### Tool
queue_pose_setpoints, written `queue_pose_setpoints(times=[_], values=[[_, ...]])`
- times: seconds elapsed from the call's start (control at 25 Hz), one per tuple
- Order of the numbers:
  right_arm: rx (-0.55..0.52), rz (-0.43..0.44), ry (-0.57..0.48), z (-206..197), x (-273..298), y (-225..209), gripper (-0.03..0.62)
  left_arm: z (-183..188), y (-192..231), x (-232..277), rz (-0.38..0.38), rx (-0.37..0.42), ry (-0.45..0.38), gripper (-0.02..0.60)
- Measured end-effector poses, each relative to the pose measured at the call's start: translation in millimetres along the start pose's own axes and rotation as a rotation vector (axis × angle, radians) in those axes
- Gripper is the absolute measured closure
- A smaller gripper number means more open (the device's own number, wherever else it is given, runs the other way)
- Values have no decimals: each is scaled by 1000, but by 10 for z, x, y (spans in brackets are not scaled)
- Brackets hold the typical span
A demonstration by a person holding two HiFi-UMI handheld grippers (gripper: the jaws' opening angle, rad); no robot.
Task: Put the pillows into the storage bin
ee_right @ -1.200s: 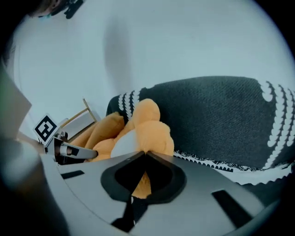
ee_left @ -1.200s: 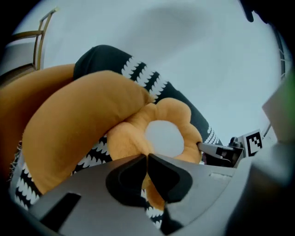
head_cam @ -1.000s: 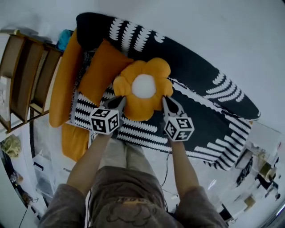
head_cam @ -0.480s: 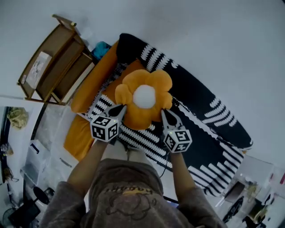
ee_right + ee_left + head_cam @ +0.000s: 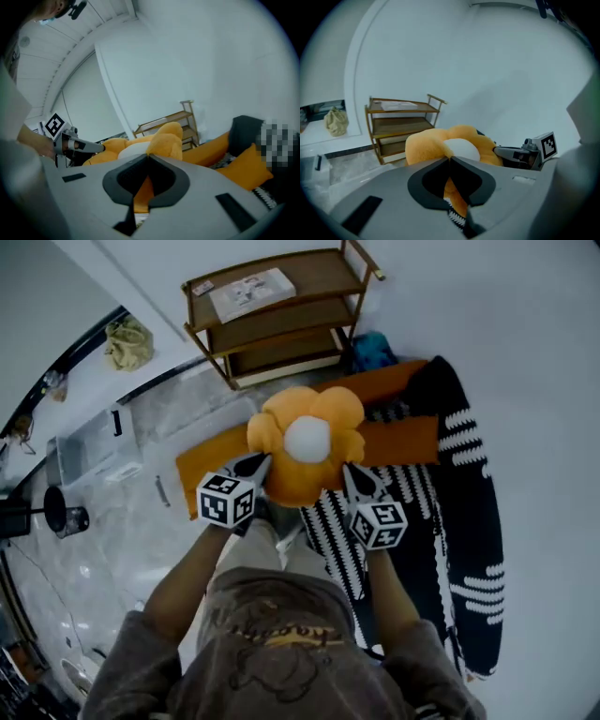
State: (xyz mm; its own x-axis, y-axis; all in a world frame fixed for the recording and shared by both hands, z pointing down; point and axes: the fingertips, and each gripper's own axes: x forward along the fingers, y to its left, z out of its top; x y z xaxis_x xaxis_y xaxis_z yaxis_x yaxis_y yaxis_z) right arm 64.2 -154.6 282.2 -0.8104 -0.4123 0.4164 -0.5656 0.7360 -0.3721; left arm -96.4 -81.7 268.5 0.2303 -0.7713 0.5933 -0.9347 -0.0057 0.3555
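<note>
Left hand-held gripper: jaws pressed together on a pinch of orange fabric, the lower left petal of the flower pillow. In the left gripper view that fabric runs right down between the closed jaws of the left hand-held gripper. Right hand-held gripper: the same story, jaws closed tight on the lower right petal. The right gripper view shows an orange fold caught between them.

So 2 grips, 1 pillow. The flower pillow hangs between the 2 hand-held grippers, held up off everything in front of the person's chest, its white centre facing up at the head camera. From the left it shows as a plump orange shape just past the jaws, with the other gripper's marker cube beyond it to the right.

Past the pillow, straight ahead of both hand-held grippers, stands a wooden shelf unit against the white wall, papers on its top shelf. Beneath and to the right of the right hand-held gripper lies a black-and-white patterned sofa with orange cushions along it. Out to the left of the left hand-held gripper, on the pale marbled floor, sits a pale box, and further off a yellowish bundle of cloth.
</note>
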Motion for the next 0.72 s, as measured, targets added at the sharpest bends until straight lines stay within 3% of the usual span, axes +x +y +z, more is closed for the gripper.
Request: queue_pose_setpoints(times=[0.16,0.36,0.52,0.72], values=[[-53,115,90,-178,855,777,582,-207,996,-504,106,-101,-27,569],[-93,192,201,-585,1794,1509,582,-628,2070,-891,190,-215,-19,569],[-65,203,272,-1032,2367,1778,580,-1041,2726,-905,219,-284,9,569],[-12,175,328,-1634,3065,1816,580,-1464,3481,-605,234,-308,37,569]])
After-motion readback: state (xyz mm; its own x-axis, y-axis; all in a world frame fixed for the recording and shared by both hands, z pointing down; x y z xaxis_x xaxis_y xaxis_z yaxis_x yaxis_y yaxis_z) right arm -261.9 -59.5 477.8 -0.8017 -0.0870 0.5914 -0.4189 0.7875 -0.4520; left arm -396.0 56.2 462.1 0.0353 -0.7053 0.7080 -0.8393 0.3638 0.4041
